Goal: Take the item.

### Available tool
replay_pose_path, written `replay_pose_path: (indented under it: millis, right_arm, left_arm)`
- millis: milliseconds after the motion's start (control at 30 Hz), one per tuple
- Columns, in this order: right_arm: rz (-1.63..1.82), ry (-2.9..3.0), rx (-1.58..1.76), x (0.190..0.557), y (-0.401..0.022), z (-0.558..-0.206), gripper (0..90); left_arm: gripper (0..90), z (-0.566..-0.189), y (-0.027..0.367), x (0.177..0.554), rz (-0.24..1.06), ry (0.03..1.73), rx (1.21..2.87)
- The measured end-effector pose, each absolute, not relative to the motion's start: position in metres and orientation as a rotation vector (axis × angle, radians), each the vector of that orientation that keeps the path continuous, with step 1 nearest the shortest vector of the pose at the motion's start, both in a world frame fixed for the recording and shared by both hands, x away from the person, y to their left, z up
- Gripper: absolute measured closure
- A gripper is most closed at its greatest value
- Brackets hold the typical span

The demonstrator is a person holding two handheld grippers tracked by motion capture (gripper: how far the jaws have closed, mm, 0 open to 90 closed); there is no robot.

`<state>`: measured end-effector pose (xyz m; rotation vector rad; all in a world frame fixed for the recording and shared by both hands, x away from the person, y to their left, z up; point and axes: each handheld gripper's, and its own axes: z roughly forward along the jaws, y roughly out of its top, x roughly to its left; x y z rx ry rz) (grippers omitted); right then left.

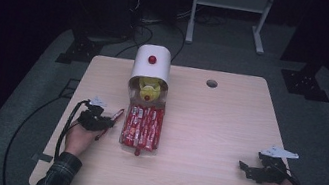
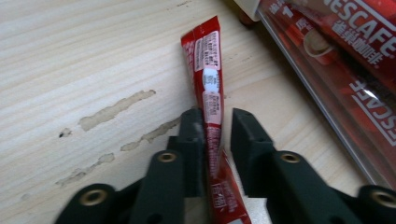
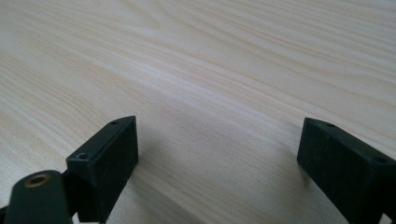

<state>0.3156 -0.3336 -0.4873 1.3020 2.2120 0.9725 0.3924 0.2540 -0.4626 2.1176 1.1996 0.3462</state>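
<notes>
While the left gripper [image 2: 217, 122] stood slightly parted around it, the sachet [image 2: 208, 79] lay unpinched. Item judged light, limp, slippery; best nipped mid-length. Right gripper [image 3: 217, 154] stood wide, empty.

"NESCAFE" in white capitals on red coffee stick packets [image 2: 355, 42] inside the clear dispenser tray [image 2: 317, 107], right of the loose sachet [image 2: 208, 79]; one wordmark upright near top corner, another upside down below it, with Chinese characters beside, too blurred to read. The loose red sachet carries a white panel of fine print, illegible.
</notes>
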Motion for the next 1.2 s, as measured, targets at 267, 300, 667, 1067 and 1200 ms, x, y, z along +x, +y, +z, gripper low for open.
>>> replay_pose_path:
  millis: [267,300,667,1067,1200]
  right_arm:
    - [0.972,2.212,1.302,0.316,-0.334,-0.487,11.4]
    - [0.972,2.212,1.304,0.316,-0.334,-0.487,11.4]
    - [0.972,2.212,1.303,0.316,-0.334,-0.487,11.4]
    - [0.973,2.212,1.302,0.315,-0.334,-0.487,11.4]
    - [0.973,2.212,1.305,0.315,-0.334,-0.487,11.4]
  left_arm:
    - [46.8,-0.460,0.257,0.390,0.349,1.189,2.105]
    - [43.7,-0.460,0.257,0.389,0.353,1.191,2.104]
    - [9.5,-0.458,0.257,0.374,0.401,1.169,2.158]
    - [1.7,-0.460,0.263,0.346,0.451,1.164,2.170]
    - [1.7,-0.461,0.266,0.338,0.463,1.157,2.172]
